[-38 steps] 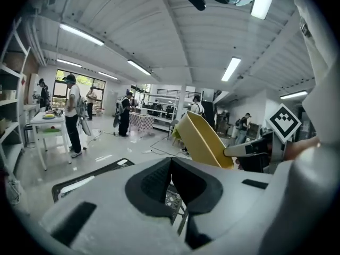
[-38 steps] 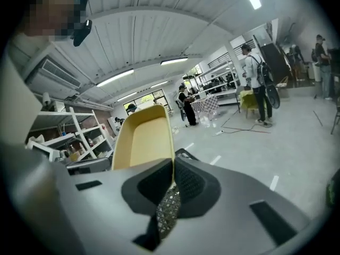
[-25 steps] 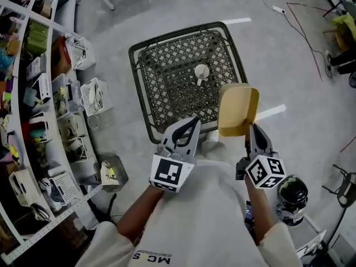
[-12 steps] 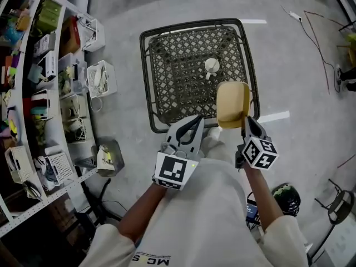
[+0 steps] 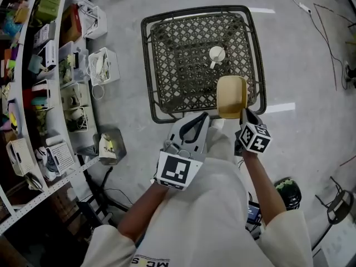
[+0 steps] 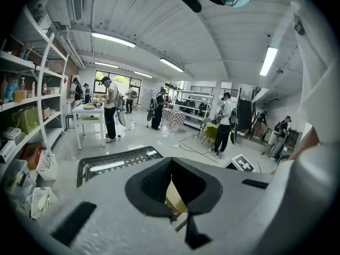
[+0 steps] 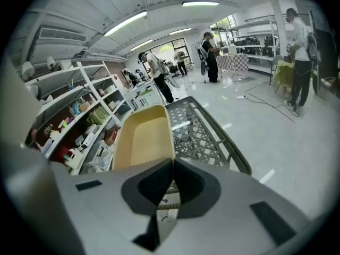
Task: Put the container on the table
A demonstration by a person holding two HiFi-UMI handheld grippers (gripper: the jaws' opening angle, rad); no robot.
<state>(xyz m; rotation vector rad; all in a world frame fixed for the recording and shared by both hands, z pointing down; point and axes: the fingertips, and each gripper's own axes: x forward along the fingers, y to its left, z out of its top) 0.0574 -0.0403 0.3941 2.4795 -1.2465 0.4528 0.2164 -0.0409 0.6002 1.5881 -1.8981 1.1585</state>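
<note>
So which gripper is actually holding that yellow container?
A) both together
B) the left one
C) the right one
C: the right gripper is shut on the near rim of the yellow container, while the left gripper is shut on nothing and sits apart from it, off to the side.

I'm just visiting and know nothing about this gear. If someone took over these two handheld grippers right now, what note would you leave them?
Left gripper: jaws together, nothing in them, held near the body short of the table.
Right gripper: clamped on the near rim of the yellow container.
The container is over the near right edge of the black lattice table, beside a small white object.
Done: container picked up and brought to the table.
Left: lower it onto the lattice, open the right jaws, pull back.
</note>
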